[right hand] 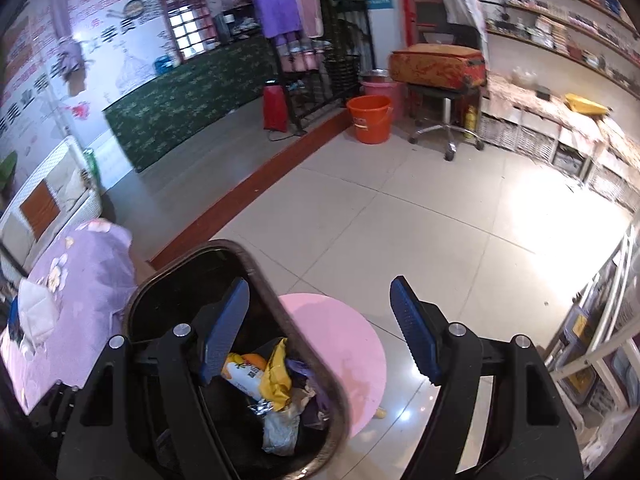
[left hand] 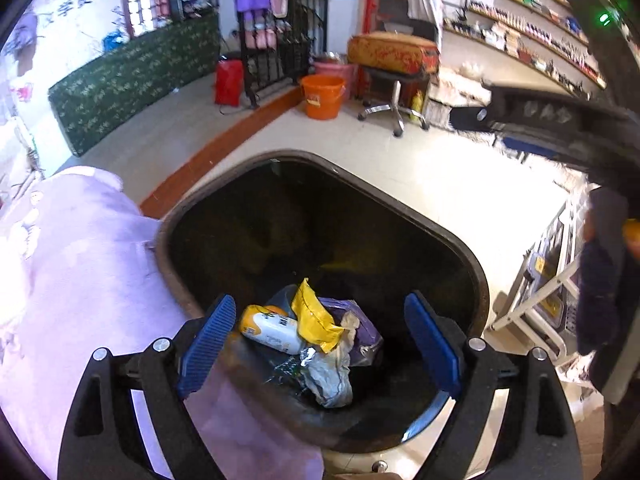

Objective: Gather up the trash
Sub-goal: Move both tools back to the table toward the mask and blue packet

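A dark trash bin (left hand: 460, 240) stands on the floor below my left gripper (left hand: 320, 344), which is open and empty right above it. At the bin's bottom lies trash: a yellow wrapper (left hand: 314, 320), a white and orange packet (left hand: 270, 328), a purple bag (left hand: 362, 328) and a crumpled silver wrapper (left hand: 330, 380). In the right wrist view the bin (right hand: 280, 304) is at lower left with the same trash (right hand: 276, 380) inside. My right gripper (right hand: 320, 332) is open and empty, straddling the bin's right rim.
A purple flowered cloth (left hand: 72, 280) covers a table (right hand: 76, 280) left of the bin. A round pink stool top (right hand: 340, 352) sits right of it. Farther off stand an orange bucket (right hand: 369, 118), a swivel stool with a suitcase (right hand: 440, 68) and wall shelves (right hand: 560, 40). A white rack (right hand: 592, 340) is at right.
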The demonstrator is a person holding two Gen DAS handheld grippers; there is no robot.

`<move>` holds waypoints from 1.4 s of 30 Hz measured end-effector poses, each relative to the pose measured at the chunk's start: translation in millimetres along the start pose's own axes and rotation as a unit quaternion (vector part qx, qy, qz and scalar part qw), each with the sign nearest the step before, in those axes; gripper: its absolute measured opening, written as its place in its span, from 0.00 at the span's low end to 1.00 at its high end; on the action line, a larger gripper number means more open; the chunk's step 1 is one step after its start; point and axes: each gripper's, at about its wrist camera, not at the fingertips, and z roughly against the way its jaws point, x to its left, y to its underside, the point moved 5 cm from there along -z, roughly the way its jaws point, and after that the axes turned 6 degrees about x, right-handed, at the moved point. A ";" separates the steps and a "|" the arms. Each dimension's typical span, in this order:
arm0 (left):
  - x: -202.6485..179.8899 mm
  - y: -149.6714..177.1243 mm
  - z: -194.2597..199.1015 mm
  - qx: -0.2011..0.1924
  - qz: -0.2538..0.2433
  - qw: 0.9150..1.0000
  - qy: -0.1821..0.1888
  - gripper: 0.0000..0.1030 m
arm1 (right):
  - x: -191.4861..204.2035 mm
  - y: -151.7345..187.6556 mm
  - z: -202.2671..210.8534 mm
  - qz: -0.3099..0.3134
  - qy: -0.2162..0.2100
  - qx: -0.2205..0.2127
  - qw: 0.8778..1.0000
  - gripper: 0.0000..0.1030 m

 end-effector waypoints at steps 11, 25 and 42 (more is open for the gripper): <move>72.2 35.3 72.4 -0.071 0.097 0.991 -0.065 0.90 | 103.1 22.5 0.1 0.109 -0.097 -0.002 0.989 0.71; 185.4 91.2 130.0 -0.085 0.219 0.955 -0.182 0.90 | 236.2 62.2 9.5 0.226 -0.214 0.043 0.950 0.71; 302.5 138.3 169.4 -0.069 0.290 0.921 -0.252 0.90 | 421.6 68.1 -9.3 0.327 -0.284 0.076 0.898 0.85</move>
